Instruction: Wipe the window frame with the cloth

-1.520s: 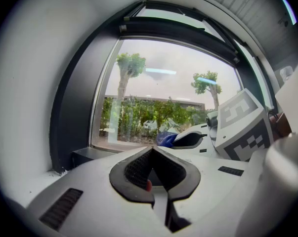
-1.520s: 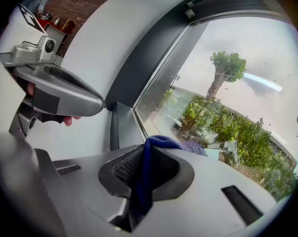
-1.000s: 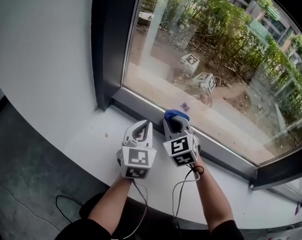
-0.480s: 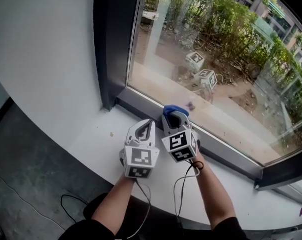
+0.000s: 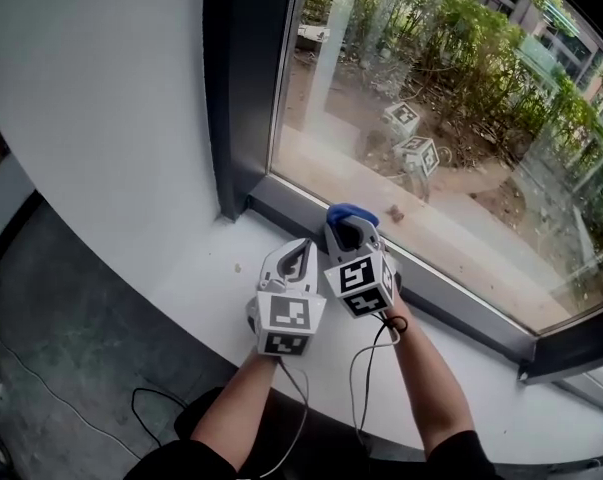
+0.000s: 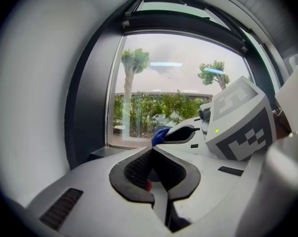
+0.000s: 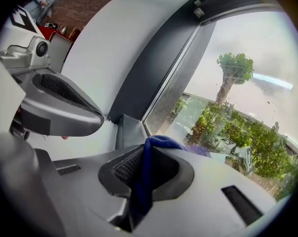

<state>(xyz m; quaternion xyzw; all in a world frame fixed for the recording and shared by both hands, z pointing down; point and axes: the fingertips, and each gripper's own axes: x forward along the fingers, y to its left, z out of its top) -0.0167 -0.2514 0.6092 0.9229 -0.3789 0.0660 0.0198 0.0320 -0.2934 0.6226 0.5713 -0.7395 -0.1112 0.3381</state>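
Grips a blue cloth [image 7: 156, 142] in the right claw [image 7: 149, 151], jaws closed on the fabric, bunched over the tips and trailing down through the gap behind them. Brings that bunch, in the head view, right up to the dark bottom rail of the window frame [image 5: 451, 298], not far from its left corner and just under the glass [image 5: 451, 168]; cannot tell whether cloth and rail actually touch. Carries the left claw [image 6: 152, 151] with jaws drawn together at the tips and nothing between them. Holds it just beside the right one, low over the white sill [image 5: 196, 288], pointing toward the same rail but stopping short of it. Mirrors both marker cubes faintly in the pane.
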